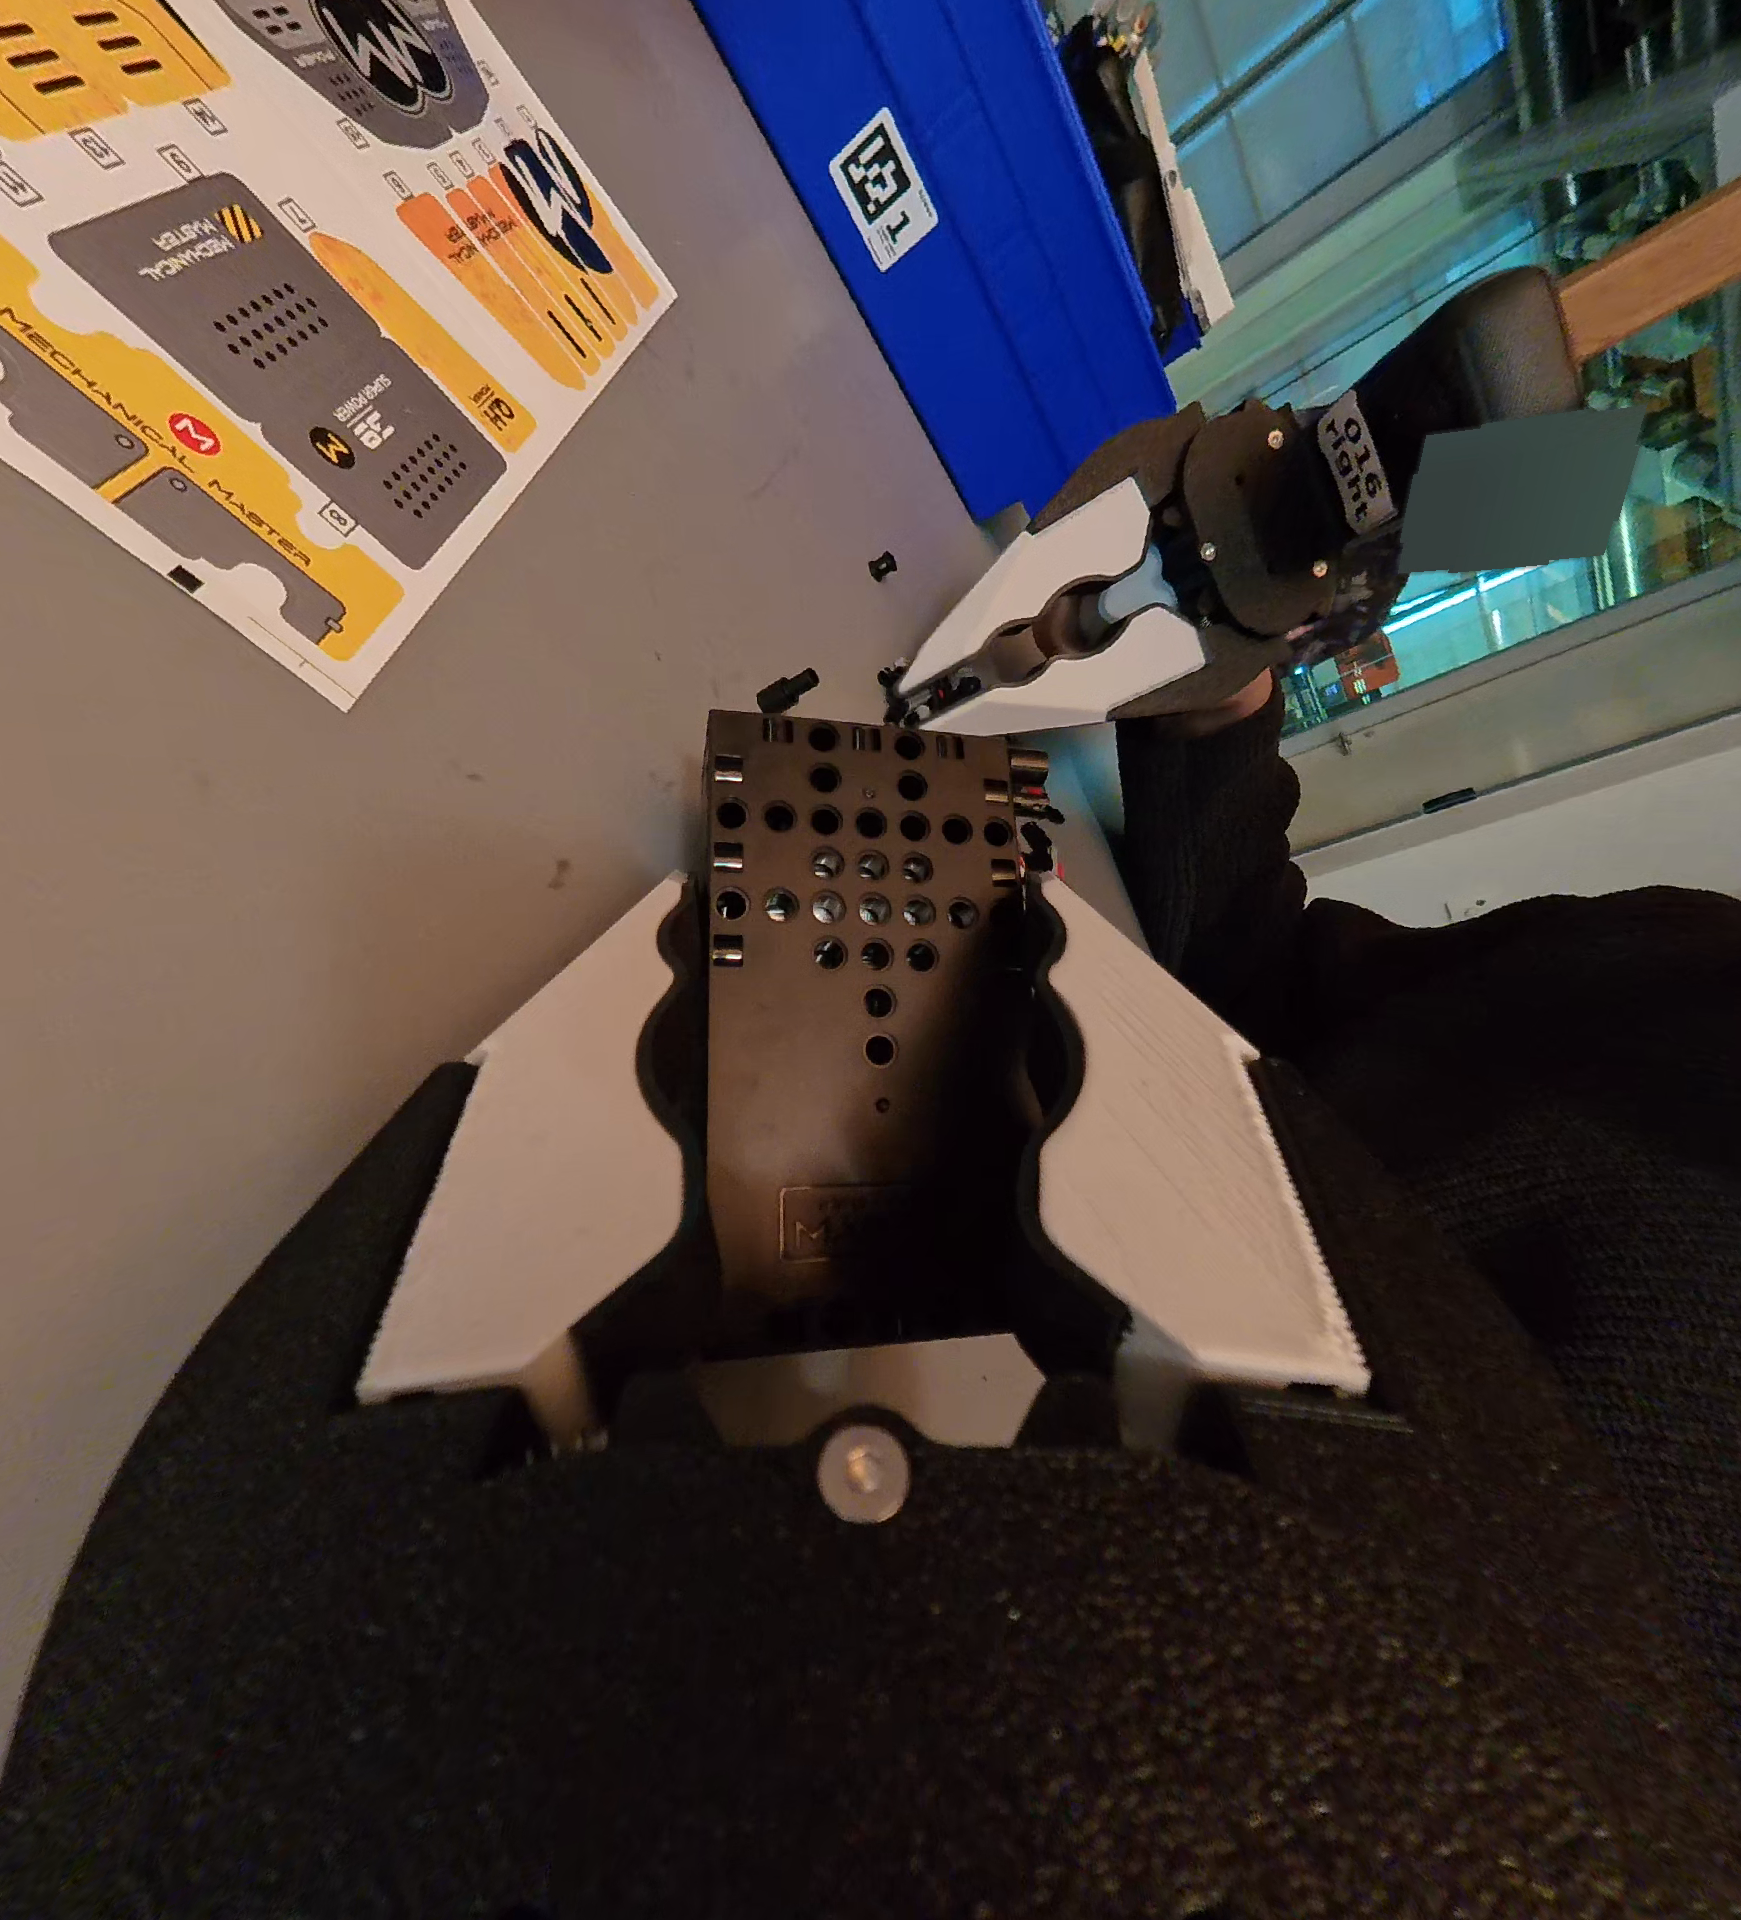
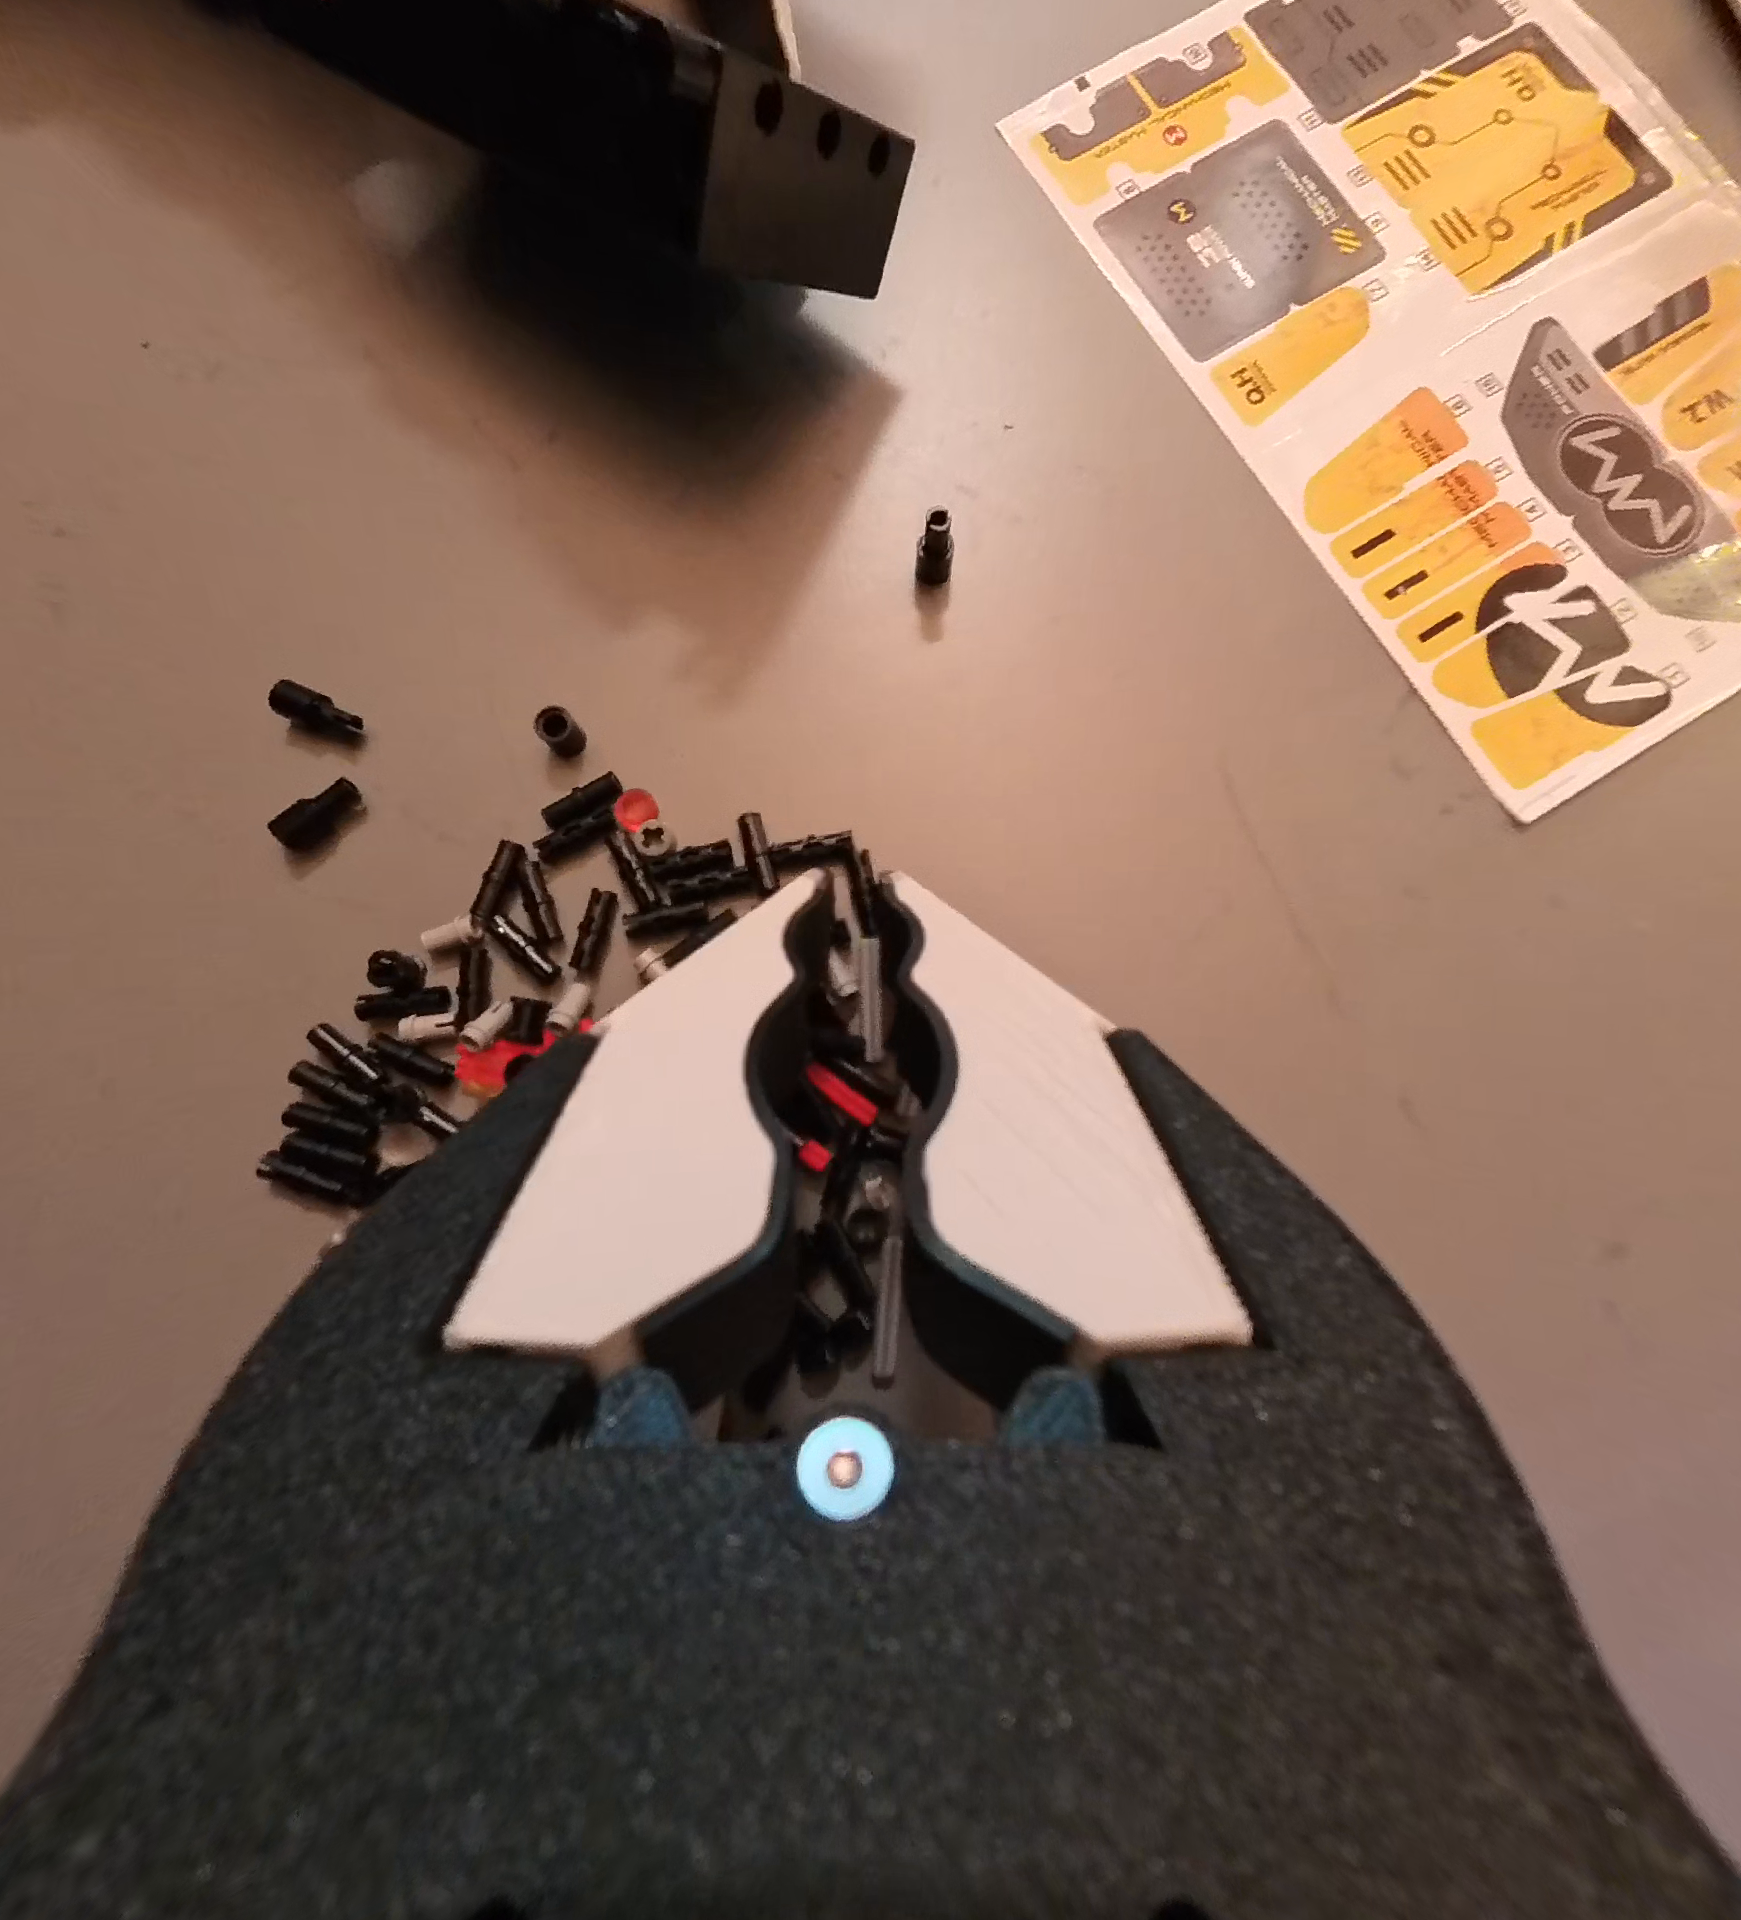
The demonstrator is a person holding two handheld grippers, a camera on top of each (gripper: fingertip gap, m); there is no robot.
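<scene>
My left gripper (image 1: 864, 883) is shut on a black perforated block (image 1: 845, 1091), its white fingers (image 1: 575, 1143) clamping the two long sides. The block's end also shows in the right wrist view (image 2: 804, 208), held above the table. My right gripper (image 2: 855, 881) is down on a pile of small black, grey and red pins (image 2: 492, 966). Its jaws are nearly closed, with a thin grey pin (image 2: 866, 977) in the narrow gap at the tips. The right gripper also shows in the left wrist view (image 1: 902, 707), just beyond the block's far end.
A sticker sheet in yellow, grey and orange (image 2: 1468, 364) lies on the grey table (image 2: 1157, 935), right of the pile; it also shows in the left wrist view (image 1: 222, 312). A blue bin (image 1: 949, 260) stands at the table's far side. A loose black pin (image 2: 935, 545) lies apart. About 12 cm separates my left fingertips from my right.
</scene>
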